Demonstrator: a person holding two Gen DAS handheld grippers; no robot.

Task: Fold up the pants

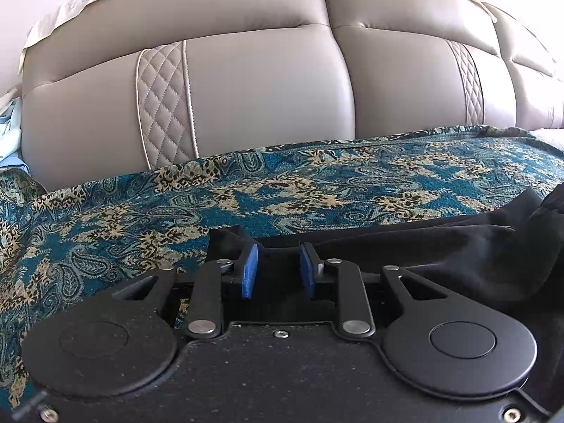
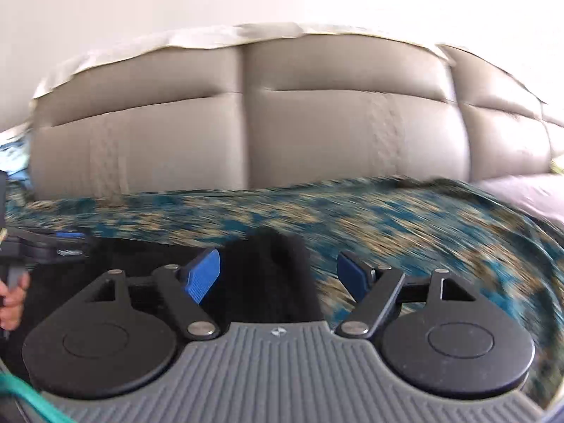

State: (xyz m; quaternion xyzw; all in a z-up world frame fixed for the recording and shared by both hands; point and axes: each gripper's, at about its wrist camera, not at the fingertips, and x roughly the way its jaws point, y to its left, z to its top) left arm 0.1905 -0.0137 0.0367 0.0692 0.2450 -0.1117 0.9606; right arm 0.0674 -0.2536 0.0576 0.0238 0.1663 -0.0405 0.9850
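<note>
- Gaping wide, the right claw straddles a bunched ridge of the black soft-fabric pants without pinching it; closing off-centre could catch only the top layer.
- Standing part-open, the left claw has pant cloth between its blue ribbed pads, but whether they bite is unclear; a loose hold would slip.
- Lying on the teal-and-gold paisley blanket, the pants could drag it along.
- Beyond, the grey padded leather backrest could block a far swing.

Left gripper: level, blue pads narrowly parted with black cloth between them. Right gripper: level, jaws spread wide. Left hand: wrapped round its gripper's handle.
</note>
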